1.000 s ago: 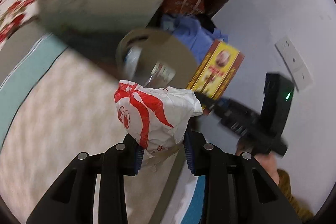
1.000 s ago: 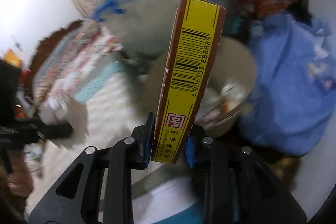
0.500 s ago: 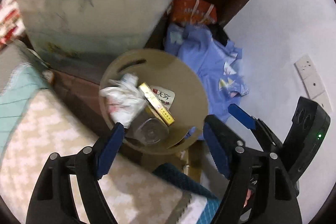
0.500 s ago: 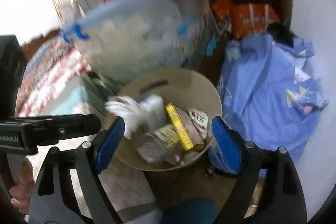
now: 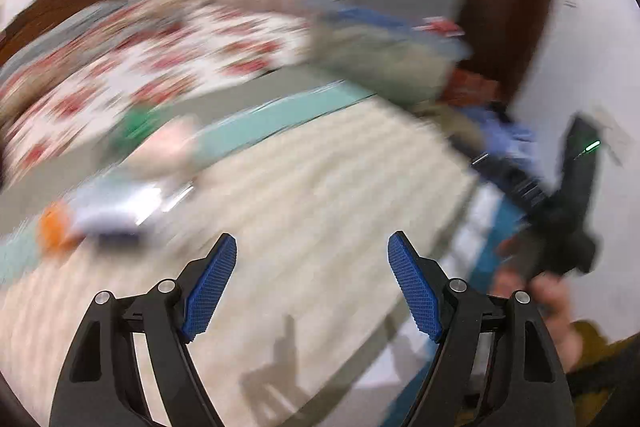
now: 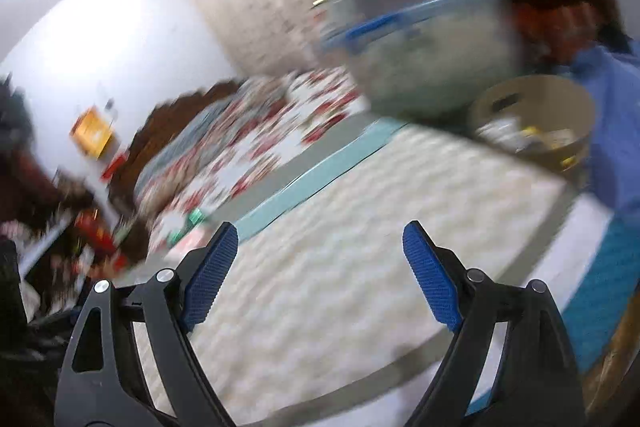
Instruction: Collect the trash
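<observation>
L gripper [image 5: 312, 247] & R gripper [image 6: 320, 237]: fingers apart, empty; wrapper & yellow box released earlier. Trash now in tan bin [image 6: 560, 95], far right beside bed [image 6: 360, 267]; orientation unreadable, blurred.

White wall [image 6: 100, 39], probably a bed [image 6: 360, 239] (floral quilt [image 6: 256, 143]).

Both views smear with motion. In the left wrist view an orange blob [image 5: 54, 229] and a pale blue-white shape [image 5: 116, 213] on the bed cover [image 5: 320, 195] cannot be identified — only their colours show. The hand [image 5: 554, 301] at the right edge is cut off at its sleeve. In the right wrist view the contents of the beige bin [image 6: 536, 125] blur together — the clutter [image 6: 86, 239] at left is unreadable too.
</observation>
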Motion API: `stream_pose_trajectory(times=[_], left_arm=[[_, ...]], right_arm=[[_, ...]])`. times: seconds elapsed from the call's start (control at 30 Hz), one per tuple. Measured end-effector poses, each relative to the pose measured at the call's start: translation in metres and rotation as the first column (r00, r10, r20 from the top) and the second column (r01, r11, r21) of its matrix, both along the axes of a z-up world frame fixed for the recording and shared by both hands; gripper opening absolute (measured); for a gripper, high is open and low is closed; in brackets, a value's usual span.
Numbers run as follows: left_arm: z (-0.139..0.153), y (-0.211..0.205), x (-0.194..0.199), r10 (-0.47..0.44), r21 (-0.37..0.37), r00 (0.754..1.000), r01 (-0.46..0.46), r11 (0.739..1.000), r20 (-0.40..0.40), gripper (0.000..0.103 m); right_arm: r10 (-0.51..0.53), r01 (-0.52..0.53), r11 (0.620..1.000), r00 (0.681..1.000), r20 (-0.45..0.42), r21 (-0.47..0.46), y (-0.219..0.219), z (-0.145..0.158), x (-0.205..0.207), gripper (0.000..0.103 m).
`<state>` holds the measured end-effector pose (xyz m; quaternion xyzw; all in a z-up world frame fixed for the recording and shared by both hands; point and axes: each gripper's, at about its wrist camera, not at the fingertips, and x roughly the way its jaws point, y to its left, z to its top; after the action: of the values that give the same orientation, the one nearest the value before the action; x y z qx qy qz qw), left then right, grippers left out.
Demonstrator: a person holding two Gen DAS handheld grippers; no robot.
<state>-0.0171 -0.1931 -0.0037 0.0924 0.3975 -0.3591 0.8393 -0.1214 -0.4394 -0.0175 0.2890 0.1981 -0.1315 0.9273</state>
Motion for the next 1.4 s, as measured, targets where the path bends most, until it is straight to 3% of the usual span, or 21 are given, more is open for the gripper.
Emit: stream_pose_trajectory(times=[0.17,0.3,0.4,0.73,1.0,1.17,1.4], left_arm=[[-0.035,0.118,0.006,0.233,0.016,0.971,-0.232,0.973,-0.053,0.073],[-0.051,0.171,0.012,0.29,0.031,0.952,-0.289,0.957,-0.097,0.073],[-0.053,0.196,0.013,0.301,-0.012,0.947,-0.304,0.952,-0.109,0.074],[-0.067,0.224,0.012,0.288,-0.088,0.947,-0.302,0.949,-0.142,0.076],[-0.069,0.228,0.01,0.27,-0.115,0.95,-0.289,0.95,-0.154,0.08],[-0.069,0.227,0.008,0.255,-0.125,0.953,-0.276,0.953,-0.164,0.091],[-0.069,0.223,0.004,0.273,-0.087,0.951,-0.287,0.954,-0.143,0.094]], right_arm=[[0.052,-0.054,0.998,0.997,-0.063,-0.033,0.089,-0.001,0.017,0.084],[0.071,-0.079,0.995,0.987,-0.144,-0.053,0.148,-0.003,0.031,0.085],[0.069,-0.087,0.992,0.98,-0.188,-0.088,0.184,-0.003,0.037,0.085],[0.061,-0.103,0.985,0.959,-0.276,-0.139,0.239,0.004,0.047,0.089],[0.08,-0.122,0.988,0.935,-0.346,-0.099,0.244,-0.006,0.053,0.089],[0.088,-0.128,0.988,0.924,-0.373,-0.082,0.243,-0.01,0.055,0.089],[0.093,-0.129,0.989,0.921,-0.378,-0.071,0.242,-0.013,0.058,0.092]])
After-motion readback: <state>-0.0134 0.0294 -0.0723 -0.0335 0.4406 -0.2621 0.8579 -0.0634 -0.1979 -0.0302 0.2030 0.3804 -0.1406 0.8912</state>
